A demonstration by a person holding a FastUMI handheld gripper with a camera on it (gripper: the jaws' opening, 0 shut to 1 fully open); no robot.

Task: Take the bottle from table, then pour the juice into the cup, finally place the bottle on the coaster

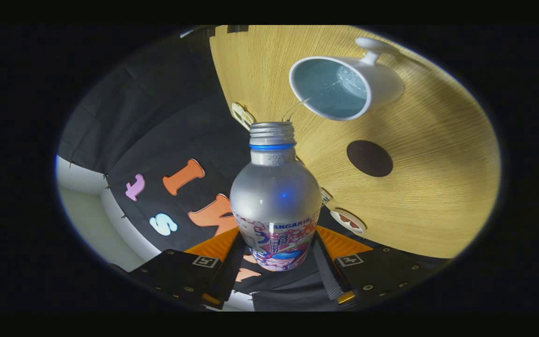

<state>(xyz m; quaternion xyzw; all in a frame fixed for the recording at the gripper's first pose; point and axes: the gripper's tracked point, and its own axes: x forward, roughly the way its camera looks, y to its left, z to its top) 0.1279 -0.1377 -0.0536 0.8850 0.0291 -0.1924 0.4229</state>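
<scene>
A silver bottle with a colourful label and an open threaded neck sits between my two fingers, both pressing on its lower body. My gripper is shut on it and holds it tilted over the wooden table. A thin stream of liquid leaves the bottle's mouth and arcs towards the rim of a white cup, which stands beyond the bottle's neck. The cup's inside looks pale blue with liquid in it. A dark round coaster lies on the table beside the bottle's shoulder, nearer to me than the cup.
The table edge runs just behind the bottle, with small white clips and a white tag along it. Past the edge hangs the booth's black cloth wall, with a pale floor below it.
</scene>
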